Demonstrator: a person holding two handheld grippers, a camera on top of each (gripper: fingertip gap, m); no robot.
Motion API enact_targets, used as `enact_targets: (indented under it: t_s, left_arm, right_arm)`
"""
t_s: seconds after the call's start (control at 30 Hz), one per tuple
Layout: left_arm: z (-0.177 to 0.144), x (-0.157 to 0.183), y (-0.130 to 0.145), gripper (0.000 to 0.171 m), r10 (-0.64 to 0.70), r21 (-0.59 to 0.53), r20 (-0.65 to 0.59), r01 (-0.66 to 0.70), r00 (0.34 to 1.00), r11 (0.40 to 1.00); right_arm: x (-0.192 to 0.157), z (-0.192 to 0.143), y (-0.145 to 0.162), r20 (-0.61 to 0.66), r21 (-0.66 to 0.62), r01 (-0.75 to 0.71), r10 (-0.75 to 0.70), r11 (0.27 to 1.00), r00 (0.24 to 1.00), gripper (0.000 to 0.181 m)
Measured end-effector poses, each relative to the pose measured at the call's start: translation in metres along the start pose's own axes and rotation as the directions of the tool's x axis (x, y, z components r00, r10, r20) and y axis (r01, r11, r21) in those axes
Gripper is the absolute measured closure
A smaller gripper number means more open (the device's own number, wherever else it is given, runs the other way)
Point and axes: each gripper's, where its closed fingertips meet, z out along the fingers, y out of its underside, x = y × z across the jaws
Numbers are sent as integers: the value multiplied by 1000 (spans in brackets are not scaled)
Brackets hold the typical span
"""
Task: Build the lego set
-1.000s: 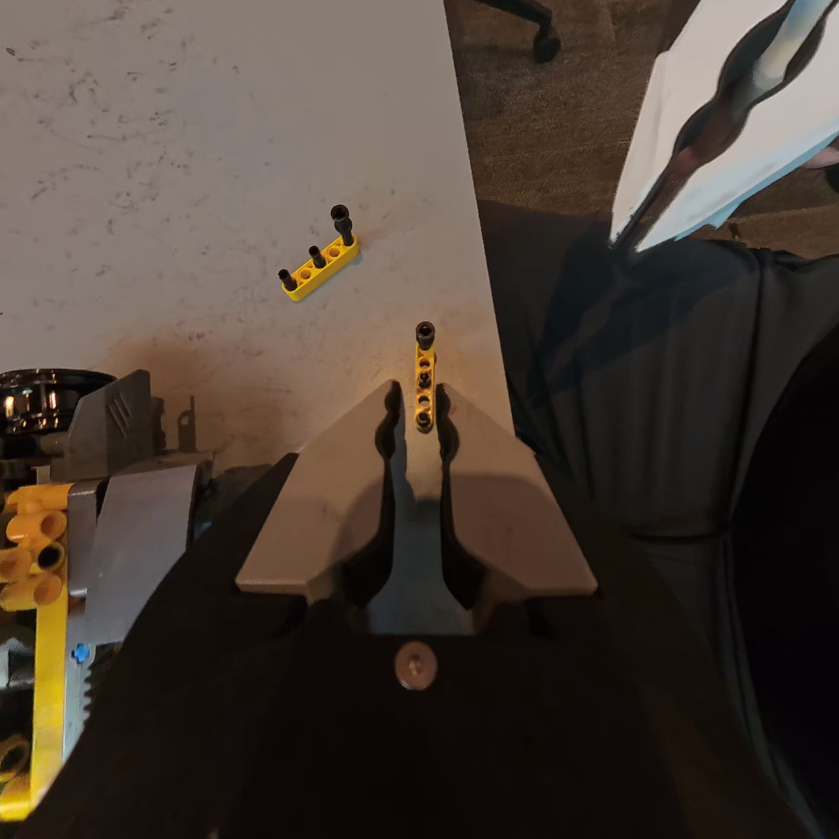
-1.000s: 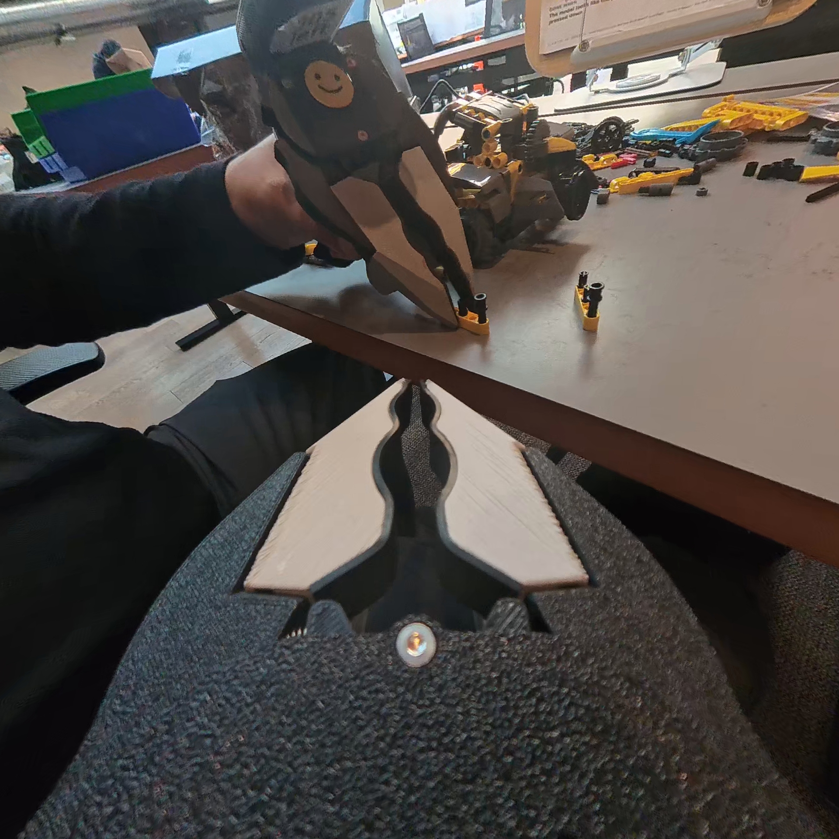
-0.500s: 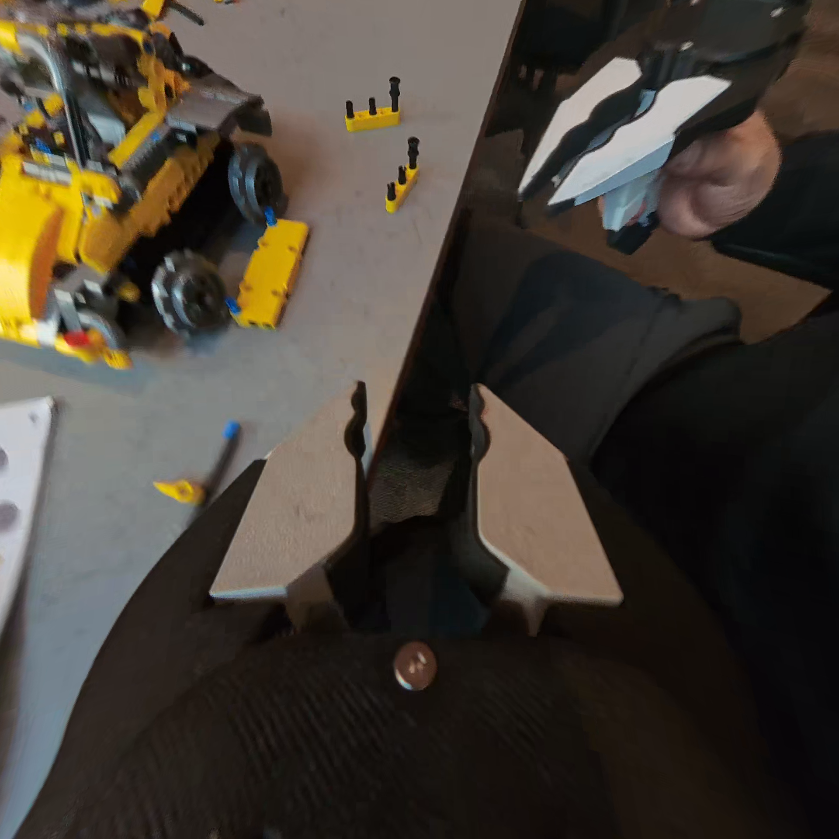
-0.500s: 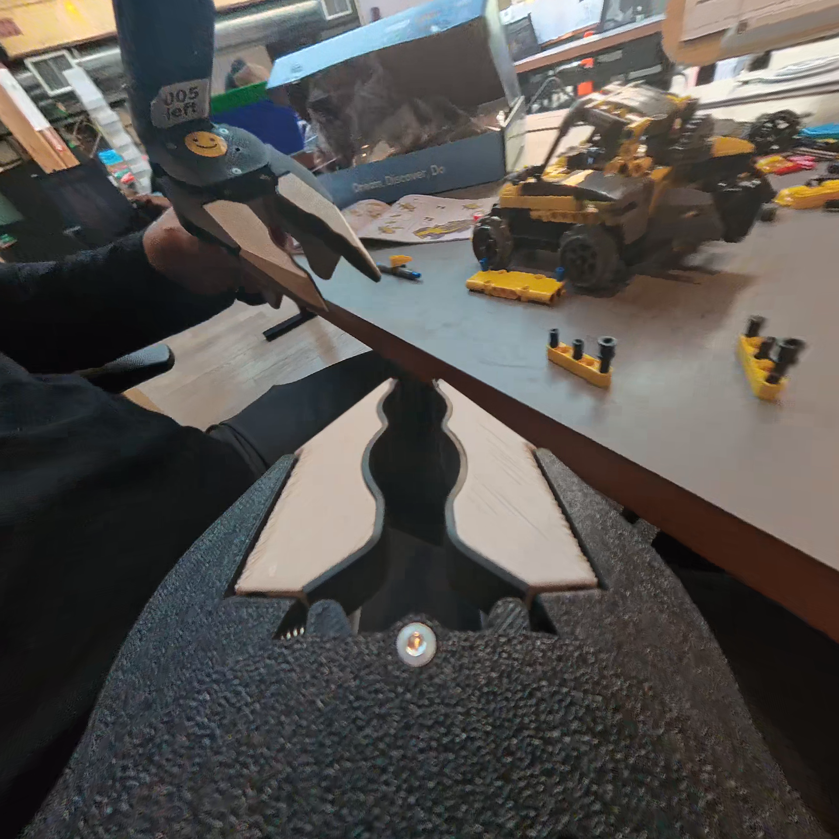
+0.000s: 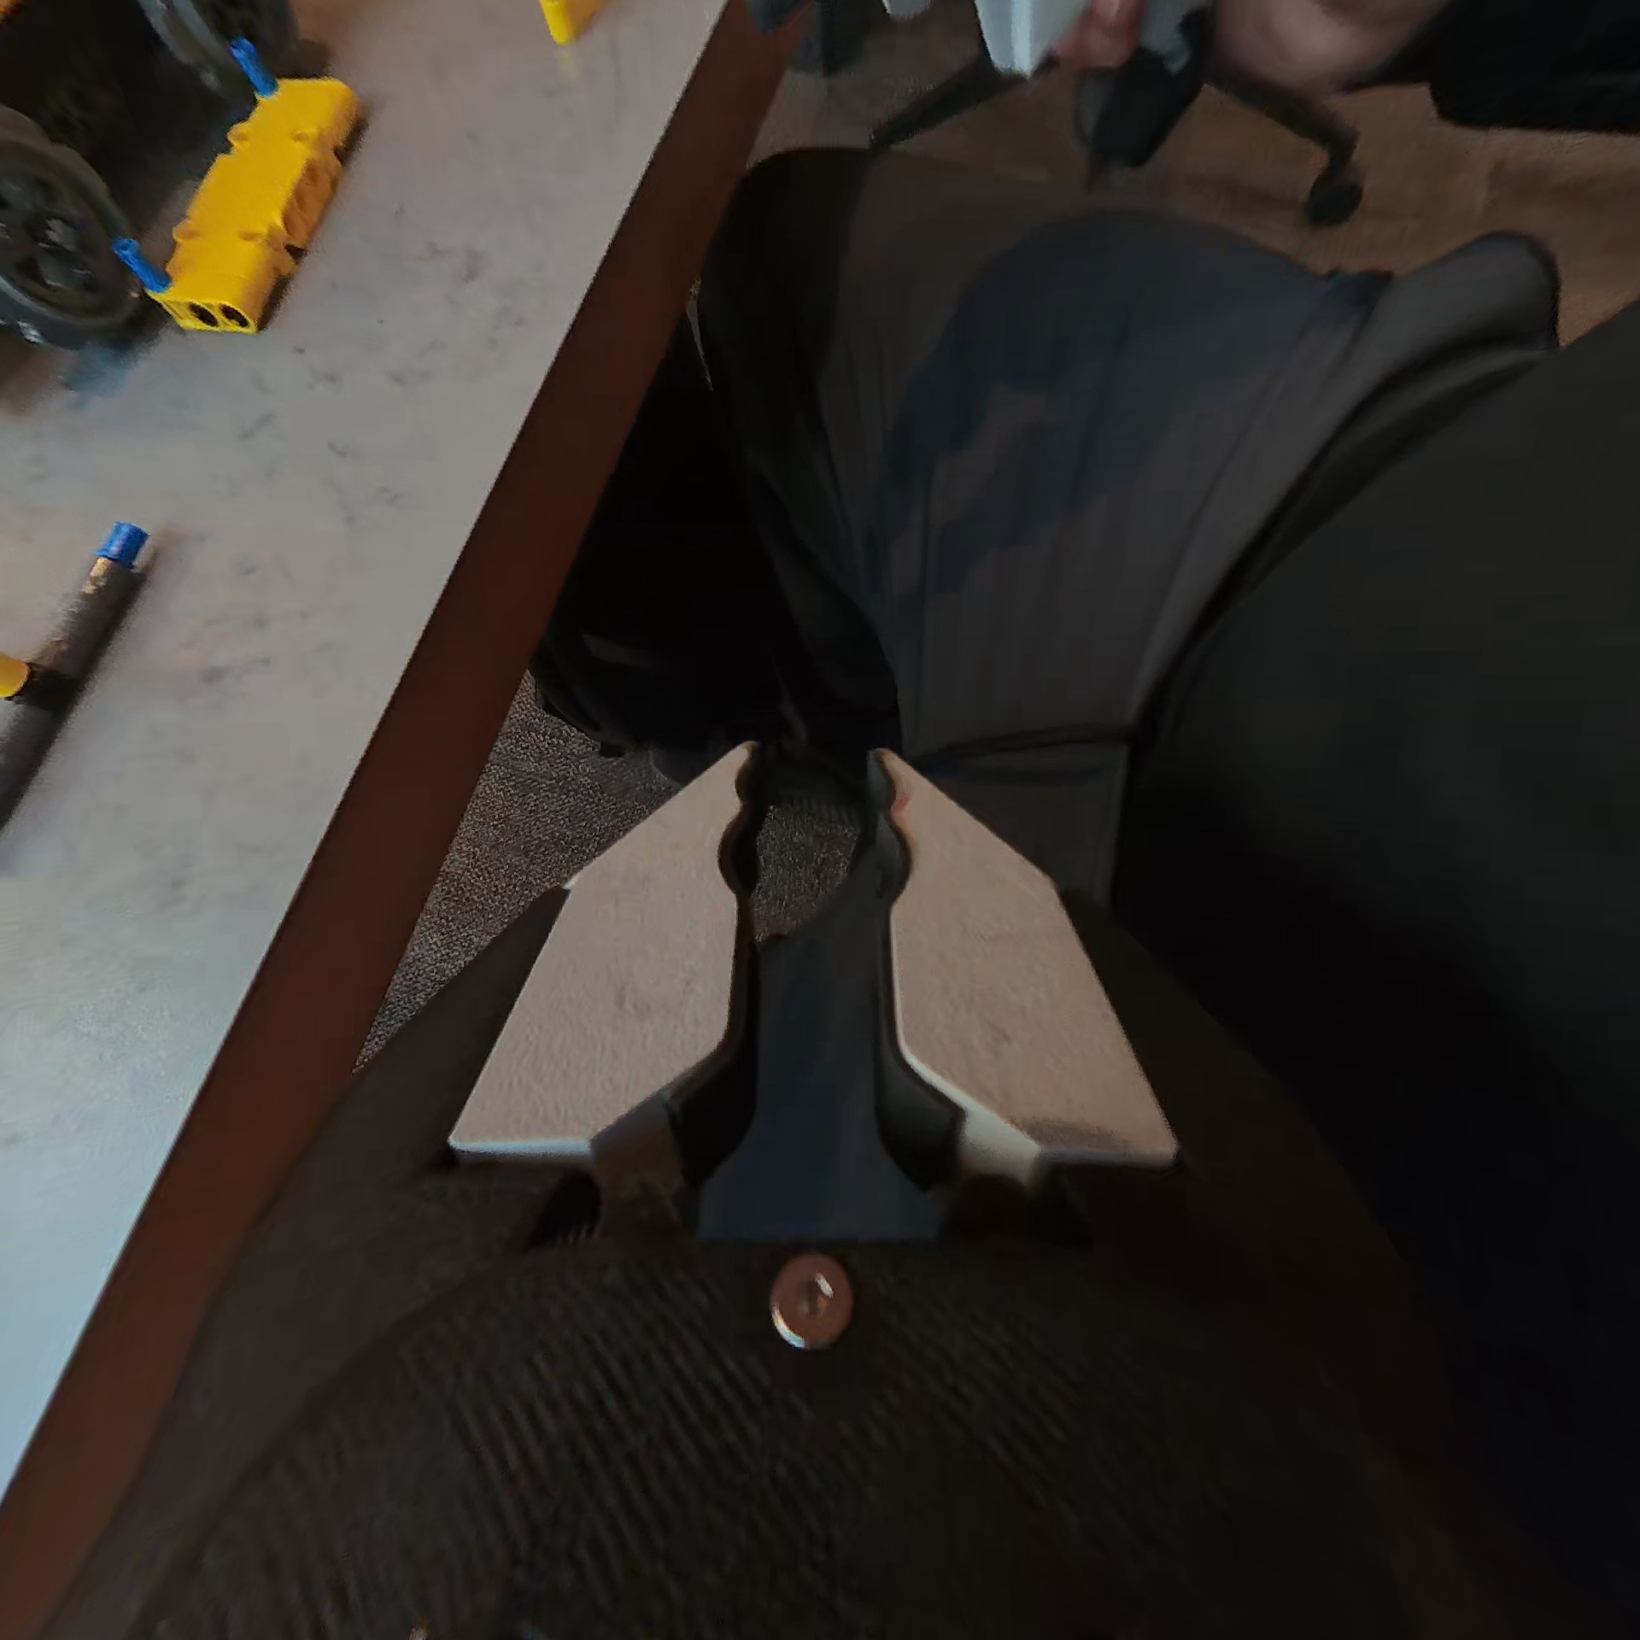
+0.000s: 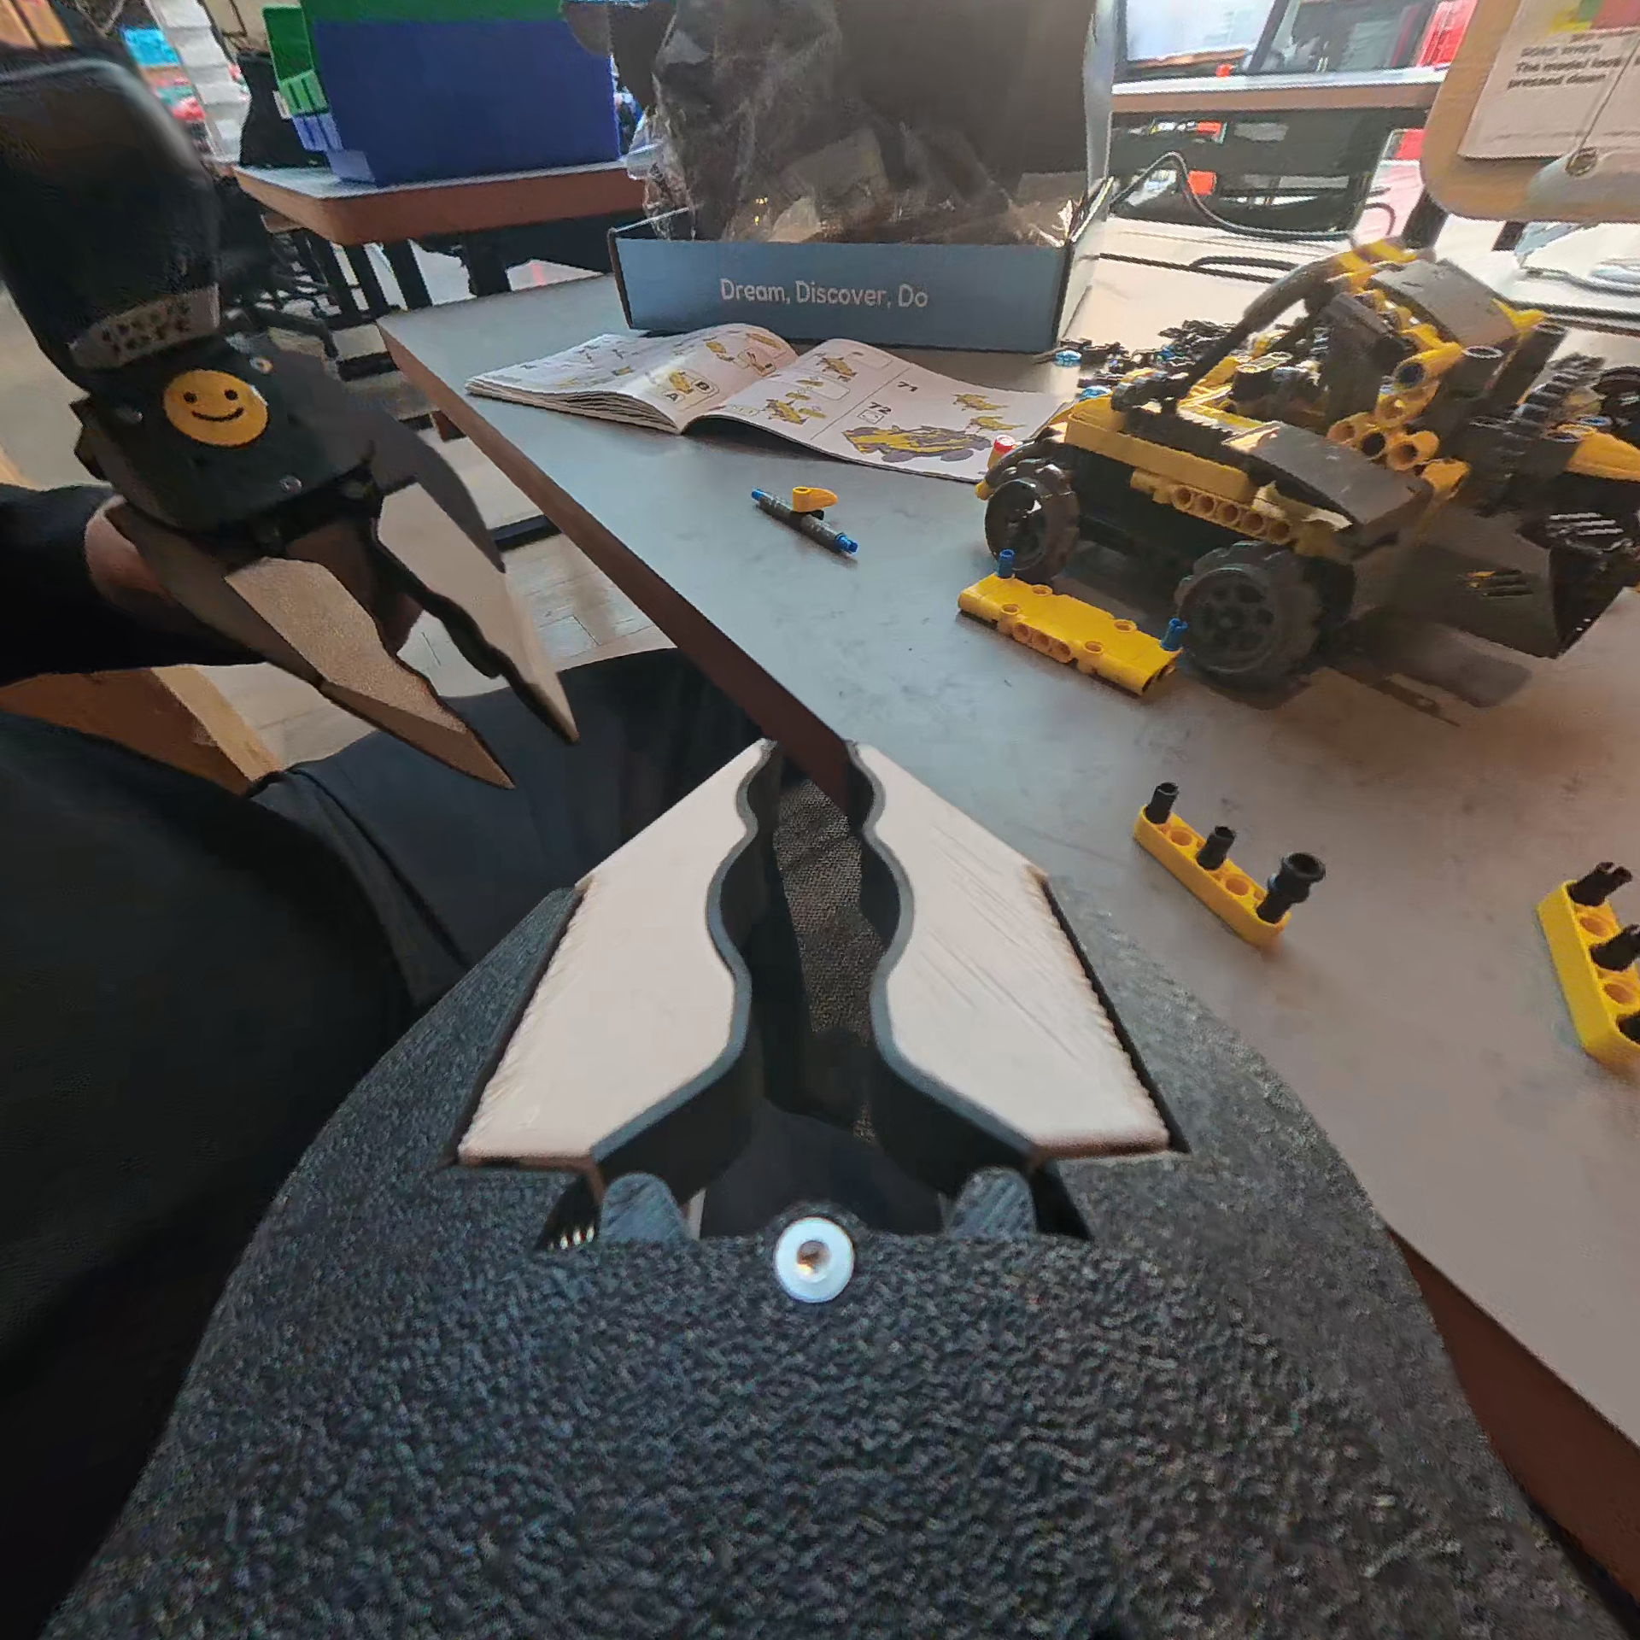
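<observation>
My left gripper point(image 5: 812, 763) is open and empty. It hangs off the grey table's point(image 5: 222, 754) brown front edge, above a person's dark-clothed lap. It also shows in the right wrist view point(image 6: 540, 759), held in a hand with its jaws apart. My right gripper point(image 6: 809, 754) is slightly open and empty, with its tips at the table edge. Two short yellow beams with black pins, one point(image 6: 1216, 874) nearer and one point(image 6: 1593, 967) at the right, lie on the table point(image 6: 887, 710) to the right of my right gripper.
A yellow and black toy vehicle point(image 6: 1331, 497) stands on the table, with a yellow panel point(image 6: 1065, 621) point(image 5: 262, 208) beside its wheel point(image 5: 53, 240). A dark axle with a blue tip point(image 6: 803, 519) point(image 5: 80, 621), an open booklet point(image 6: 754, 382) and a blue box point(image 6: 843, 284) lie farther back. Across from one pair of fingers to the other is roughly 15 cm.
My left gripper let go of the yellow beam on the table, opened and drew back off the table edge over the lap. My right gripper opened a little.
</observation>
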Motion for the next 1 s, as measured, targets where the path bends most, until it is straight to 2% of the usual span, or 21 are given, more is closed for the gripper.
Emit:
enact_targets:
  t_s: [0.1, 0.37, 0.67, 0.83, 1.0]
  left_arm:
    - [4, -1, 7, 157, 33, -32, 3, -33, 999, 999]
    - [9, -2, -2, 168, 100, -26, 17, -100, 995, 995]
    - [18, 5, -8, 171, 159, -35, 1, -159, 987, 987]
    - [17, 9, 2, 171, 172, -74, 11, -171, 985, 983]
    - [5, 6, 3, 171, 175, -59, 59, -171, 983, 983]
  right_arm:
    - [5, -4, -2, -17, 10, -7, 7, 1000, 1000, 167]
    - [3, -13, 0, -48, 1, 16, -16, 1000, 999, 166]
    - [2, -18, 5, -71, -16, 32, -33, 999, 997, 162]
    - [1, -11, -1, -61, -7, 46, -46, 999, 997, 163]
    - [-3, 6, 2, -22, -30, 57, -58, 998, 998, 163]
